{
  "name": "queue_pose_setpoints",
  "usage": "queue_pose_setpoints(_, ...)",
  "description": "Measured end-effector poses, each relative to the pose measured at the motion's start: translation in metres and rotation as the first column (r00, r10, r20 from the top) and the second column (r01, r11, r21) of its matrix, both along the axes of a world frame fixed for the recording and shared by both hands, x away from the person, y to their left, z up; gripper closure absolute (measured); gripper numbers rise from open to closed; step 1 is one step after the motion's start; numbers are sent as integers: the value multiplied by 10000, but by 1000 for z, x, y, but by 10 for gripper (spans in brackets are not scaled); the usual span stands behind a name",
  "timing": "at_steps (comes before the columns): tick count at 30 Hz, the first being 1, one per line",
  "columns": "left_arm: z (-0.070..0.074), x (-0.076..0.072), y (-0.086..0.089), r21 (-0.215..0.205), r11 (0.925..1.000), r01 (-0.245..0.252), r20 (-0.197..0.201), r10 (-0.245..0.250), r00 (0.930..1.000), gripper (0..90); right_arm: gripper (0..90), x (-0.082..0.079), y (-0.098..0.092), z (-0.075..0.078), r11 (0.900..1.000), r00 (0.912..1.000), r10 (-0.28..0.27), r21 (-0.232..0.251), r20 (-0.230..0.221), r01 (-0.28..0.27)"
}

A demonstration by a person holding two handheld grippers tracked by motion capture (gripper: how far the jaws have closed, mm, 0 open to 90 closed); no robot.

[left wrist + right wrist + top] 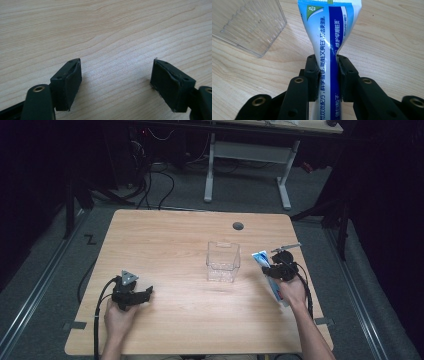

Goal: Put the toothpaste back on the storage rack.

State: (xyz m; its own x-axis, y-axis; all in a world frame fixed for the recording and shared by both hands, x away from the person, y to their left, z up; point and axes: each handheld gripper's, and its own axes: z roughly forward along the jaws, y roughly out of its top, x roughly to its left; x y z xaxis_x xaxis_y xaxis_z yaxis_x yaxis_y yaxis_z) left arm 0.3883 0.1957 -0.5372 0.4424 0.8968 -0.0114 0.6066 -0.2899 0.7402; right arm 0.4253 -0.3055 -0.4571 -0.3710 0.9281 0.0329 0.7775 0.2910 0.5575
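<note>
So we've got the right hand-held gripper (327, 72) clamped on the blue-and-white toothpaste tube (329, 37), long axis pointing away, clear plastic box (223, 261) just left, left hand-held gripper (116, 85) open and well apart.

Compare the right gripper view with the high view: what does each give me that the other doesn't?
Right gripper view alone: the right claw pinching the blue-and-white toothpaste tube at its waist, print readable. High view alone: the left claw resting on the wooden table, the table's round grommet hole, the floor cables. Both: tube, table and the clear plastic box, standing just left of the tube.
</note>
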Motion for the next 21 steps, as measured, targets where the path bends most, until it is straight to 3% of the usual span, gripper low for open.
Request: queue_pose_setpoints(21, 0, 0, 0, -5, 10000, -2, -4, 2, 10000, 250, 728, -13, 4, 24, 9991, 9963, 343, 229, 782, -362)
